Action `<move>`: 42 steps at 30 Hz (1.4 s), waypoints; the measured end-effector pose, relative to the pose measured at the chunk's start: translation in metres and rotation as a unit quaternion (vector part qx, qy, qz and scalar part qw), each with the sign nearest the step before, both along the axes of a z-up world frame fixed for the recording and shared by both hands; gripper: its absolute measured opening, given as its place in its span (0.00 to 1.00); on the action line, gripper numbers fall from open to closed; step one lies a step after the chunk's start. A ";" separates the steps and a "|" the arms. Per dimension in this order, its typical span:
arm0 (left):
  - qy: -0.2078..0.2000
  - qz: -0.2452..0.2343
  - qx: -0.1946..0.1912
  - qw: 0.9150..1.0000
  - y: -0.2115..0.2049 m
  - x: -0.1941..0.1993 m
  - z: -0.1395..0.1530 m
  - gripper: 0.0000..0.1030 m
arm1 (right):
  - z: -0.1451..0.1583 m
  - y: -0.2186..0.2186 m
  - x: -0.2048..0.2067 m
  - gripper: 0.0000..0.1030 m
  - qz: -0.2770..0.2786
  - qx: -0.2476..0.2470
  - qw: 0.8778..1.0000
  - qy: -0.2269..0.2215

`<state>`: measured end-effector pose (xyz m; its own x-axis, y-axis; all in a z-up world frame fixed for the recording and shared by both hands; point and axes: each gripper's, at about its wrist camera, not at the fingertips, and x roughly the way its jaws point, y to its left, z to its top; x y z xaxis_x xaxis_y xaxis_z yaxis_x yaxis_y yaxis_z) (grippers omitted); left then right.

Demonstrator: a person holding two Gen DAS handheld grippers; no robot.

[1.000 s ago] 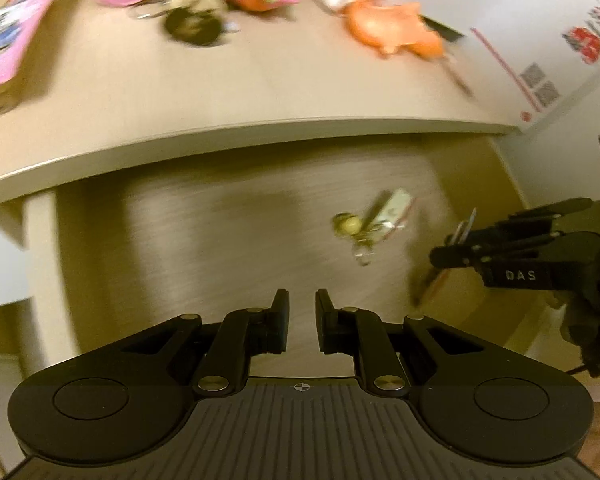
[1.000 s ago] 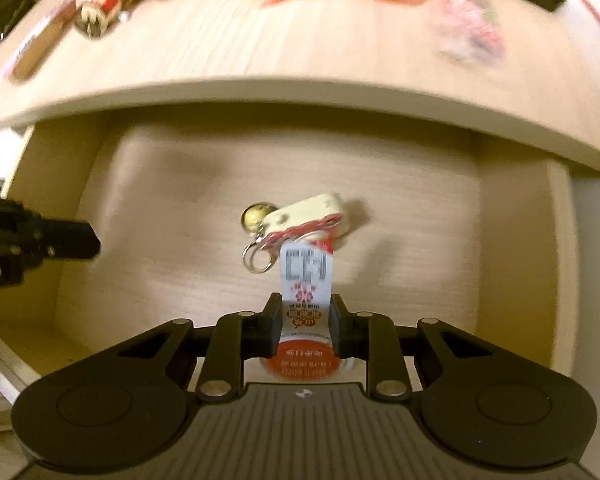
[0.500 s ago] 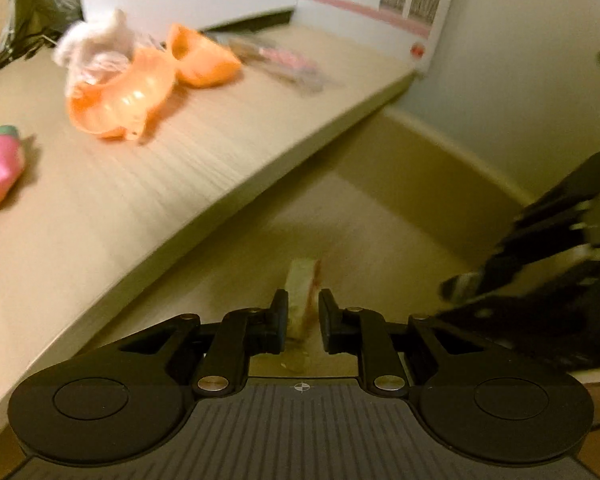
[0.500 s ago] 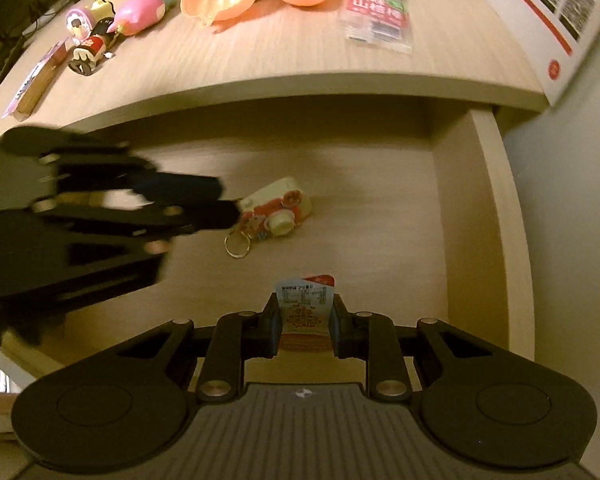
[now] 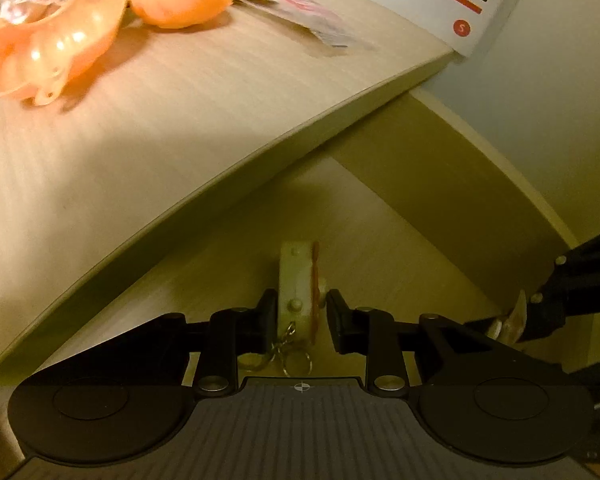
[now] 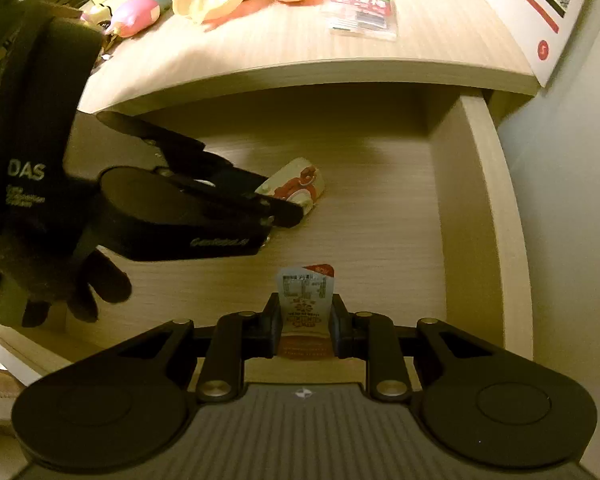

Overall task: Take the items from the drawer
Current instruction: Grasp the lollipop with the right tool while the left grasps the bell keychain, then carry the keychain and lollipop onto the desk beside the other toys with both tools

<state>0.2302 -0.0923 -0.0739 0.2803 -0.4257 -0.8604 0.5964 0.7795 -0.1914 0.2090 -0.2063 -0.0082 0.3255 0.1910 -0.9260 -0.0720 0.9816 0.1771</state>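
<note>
The open wooden drawer holds a cream and red keychain toy with a key ring on its floor. My left gripper points down over it, its jaws opening, with the toy between the fingers and a gap on the right side. In the right wrist view the left gripper reaches in from the left to the toy. My right gripper is shut on a small white and red packet, held above the drawer's front part.
On the desk top above the drawer lie orange plastic shells, a clear snack bag, a pink toy and a white box with QR codes. A dark gloved hand holds the left gripper. A pale wall stands at the right.
My left gripper swung and rolled across into the drawer onto the keychain toy, and its jaws widened around it. The right gripper drew back a little with the packet still in it.
</note>
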 end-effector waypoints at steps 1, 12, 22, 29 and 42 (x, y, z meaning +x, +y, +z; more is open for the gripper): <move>0.001 0.000 0.001 1.000 -0.001 0.000 0.000 0.29 | 0.000 0.000 0.000 0.22 0.000 0.001 1.000 0.001; 0.060 0.019 -0.012 0.998 0.024 -0.011 0.006 0.29 | -0.010 0.002 0.005 0.22 0.001 0.000 1.000 -0.012; -0.069 0.072 -0.122 0.988 0.129 -0.060 0.149 0.29 | 0.102 -0.014 0.013 0.22 -0.027 0.029 0.989 -0.142; -0.147 0.144 -0.146 0.968 0.154 -0.019 0.197 0.29 | 0.167 -0.025 0.063 0.22 -0.065 0.038 0.969 -0.235; -0.102 0.215 -0.105 0.966 0.179 0.045 0.168 0.29 | 0.119 0.039 0.136 0.22 -0.014 0.162 0.973 -0.164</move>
